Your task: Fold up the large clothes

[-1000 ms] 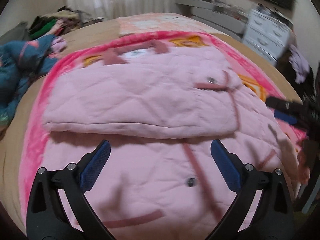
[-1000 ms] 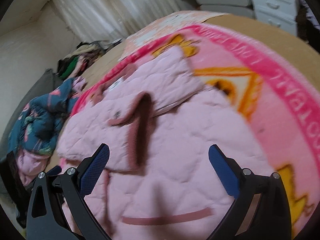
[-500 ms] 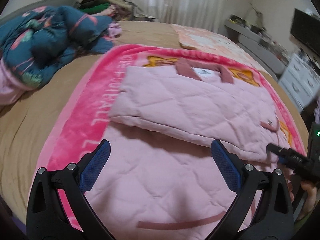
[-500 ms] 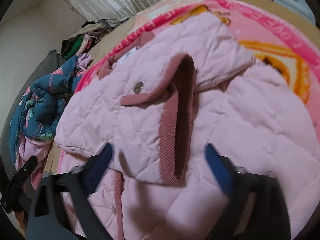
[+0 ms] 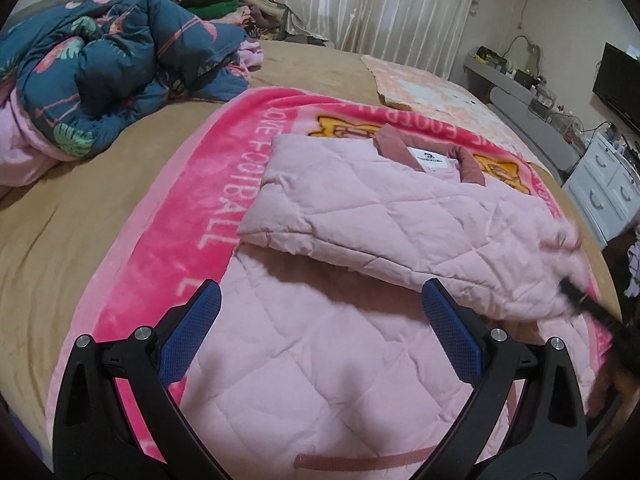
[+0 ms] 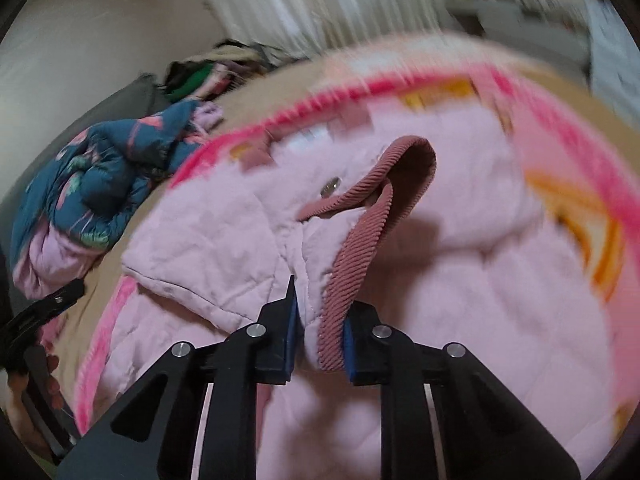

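Pink quilted jacket (image 5: 384, 216) lies on the pink blanket (image 5: 224, 200) on the bed (image 5: 80, 216), one sleeve folded across. Left tongs (image 5: 320, 336) spread wide, holding nothing, above its lower body. Right tongs (image 6: 318, 332) clamped on the ribbed cuff (image 6: 360, 248) at 6 o'clock.

"FOOTBALL" on blanket (image 5: 224, 216) (pink)

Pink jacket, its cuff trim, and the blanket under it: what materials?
Pink jacket: matte woven shell, likely padded; diamond quilting puffs between seams. Cuff trim: dusty-rose corduroy or rib knit, judging by fine parallel ridges; the right gripper pinches it. Blanket: plush fleece, fuzzy with soft sheen.
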### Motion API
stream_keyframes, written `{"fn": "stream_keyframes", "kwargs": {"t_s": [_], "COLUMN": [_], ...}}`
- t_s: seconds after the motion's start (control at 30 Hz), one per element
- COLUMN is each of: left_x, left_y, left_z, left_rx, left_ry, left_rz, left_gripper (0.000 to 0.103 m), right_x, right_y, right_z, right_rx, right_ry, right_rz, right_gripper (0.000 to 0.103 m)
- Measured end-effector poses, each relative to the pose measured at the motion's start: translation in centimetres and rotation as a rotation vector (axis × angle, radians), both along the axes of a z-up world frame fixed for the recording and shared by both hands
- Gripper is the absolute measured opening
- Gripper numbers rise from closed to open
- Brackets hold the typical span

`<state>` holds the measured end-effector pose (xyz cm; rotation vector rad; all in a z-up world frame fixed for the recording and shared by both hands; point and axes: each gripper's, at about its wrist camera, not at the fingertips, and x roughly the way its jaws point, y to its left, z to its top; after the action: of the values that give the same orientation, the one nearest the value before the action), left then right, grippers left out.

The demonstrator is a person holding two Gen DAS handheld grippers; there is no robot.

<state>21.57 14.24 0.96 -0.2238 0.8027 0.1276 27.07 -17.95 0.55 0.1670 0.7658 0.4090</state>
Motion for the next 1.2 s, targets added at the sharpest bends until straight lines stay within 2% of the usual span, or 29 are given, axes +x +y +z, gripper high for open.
{"fn": "stream_keyframes", "kwargs": {"t_s": [0.2,0.37,0.8,1.2], "left_x": [0.8,2.1,5.9,8.9], "left_y": [0.2,-0.3,-1.7,-2.8], "left_z": [1.1,2.3,4.1,2.9], "left_rx": [-0.008,-0.008,-0.010,0.029], "left_ry": [-0.027,-0.045,-0.087,-0.058], "left_rz": [0.013,-0.005,-0.037,-0.050], "left_gripper": [0.094,0.094,0.094,0.094], "right_x": [2.5,4.4,7.9,9.0], "right_y": [-0.1,-0.7,-2.1,-3.7], "right_z": [6.8,8.5,6.7,2.7], "right_rx": [-0.078,-0.101,-0.148,-0.149], "right_ry": [-0.158,-0.204,-0.177,-0.095], "right_rz": [0.040,0.048,-0.019,-0.070], "right_gripper": [0.016,0.016,0.016,0.013]}}
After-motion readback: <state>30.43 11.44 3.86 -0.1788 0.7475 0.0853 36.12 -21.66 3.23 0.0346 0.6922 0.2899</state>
